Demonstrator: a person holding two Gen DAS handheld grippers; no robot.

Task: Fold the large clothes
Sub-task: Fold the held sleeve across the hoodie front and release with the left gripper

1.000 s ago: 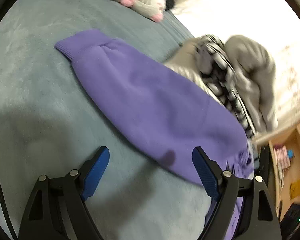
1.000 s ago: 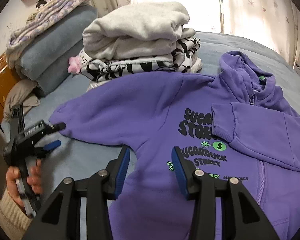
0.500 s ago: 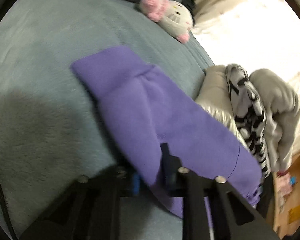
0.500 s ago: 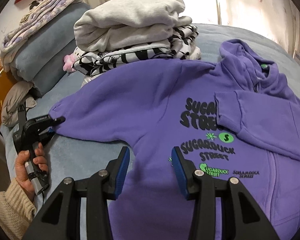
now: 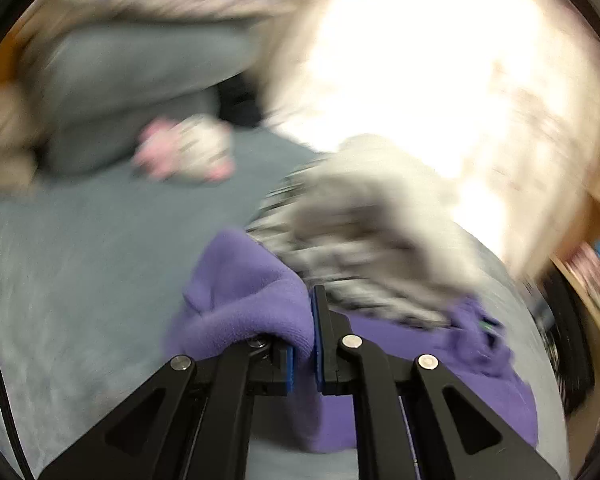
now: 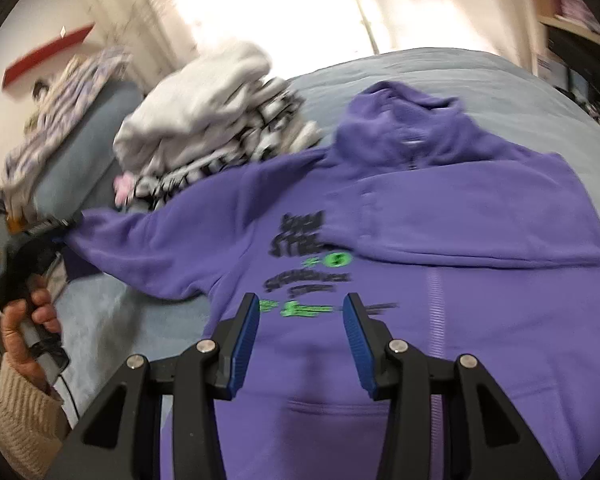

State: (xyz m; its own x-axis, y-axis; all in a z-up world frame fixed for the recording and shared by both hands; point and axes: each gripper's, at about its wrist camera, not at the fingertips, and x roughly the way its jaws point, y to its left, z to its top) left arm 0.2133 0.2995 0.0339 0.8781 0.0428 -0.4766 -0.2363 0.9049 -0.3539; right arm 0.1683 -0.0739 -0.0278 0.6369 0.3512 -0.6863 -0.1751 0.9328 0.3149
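Fabric of the purple hoodie's sleeve cuff is pinched in the left gripper, jaws nearly closed on it, likely to carry that sleeve inward. The right gripper hovers jaws wide over the hoodie, which lies spread on the bed. Beyond the hoodie sits a pile of folded clothes; no containers visible.
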